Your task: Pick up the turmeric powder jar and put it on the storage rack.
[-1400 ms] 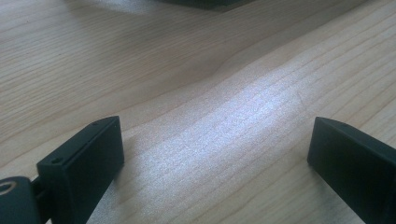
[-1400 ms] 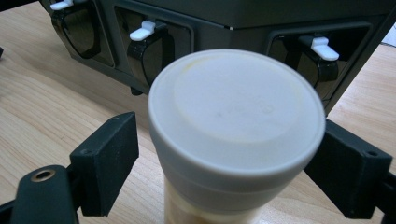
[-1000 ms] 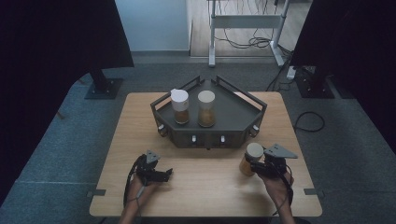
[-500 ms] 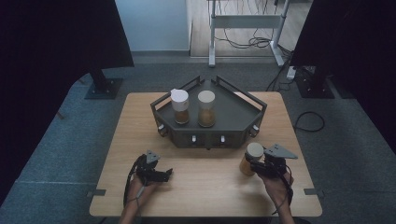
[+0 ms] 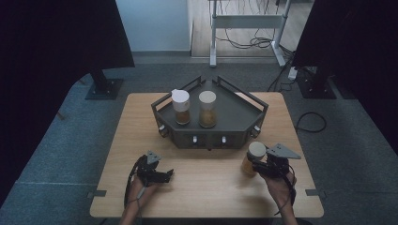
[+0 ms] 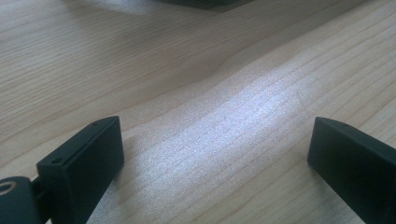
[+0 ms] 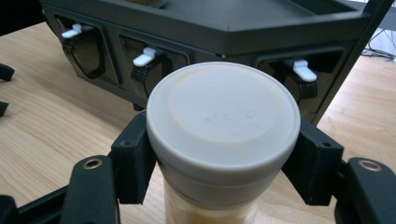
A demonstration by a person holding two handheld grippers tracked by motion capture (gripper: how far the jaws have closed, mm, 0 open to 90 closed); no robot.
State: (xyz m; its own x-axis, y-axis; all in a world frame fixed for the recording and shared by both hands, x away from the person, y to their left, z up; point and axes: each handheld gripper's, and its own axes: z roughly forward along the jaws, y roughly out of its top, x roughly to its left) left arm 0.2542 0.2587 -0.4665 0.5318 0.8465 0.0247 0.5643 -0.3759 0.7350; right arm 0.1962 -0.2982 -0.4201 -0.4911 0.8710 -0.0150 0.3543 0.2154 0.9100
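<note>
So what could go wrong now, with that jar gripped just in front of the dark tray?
The right gripper clamps the jar just under its lid, so the jar might tilt or slip when lifted. The tray has a raised rail the jar could catch on. Two jars already stand there, so a careless placement might knock one over.

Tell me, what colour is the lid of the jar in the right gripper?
White; the lid shows best in the right gripper view.

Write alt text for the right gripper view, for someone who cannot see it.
A jar with a pale lid is clamped between the black jaws of the right gripper, seen from just above. Behind it, on a wooden table, stands a dark tray with white-tipped knobs along its front.
</note>
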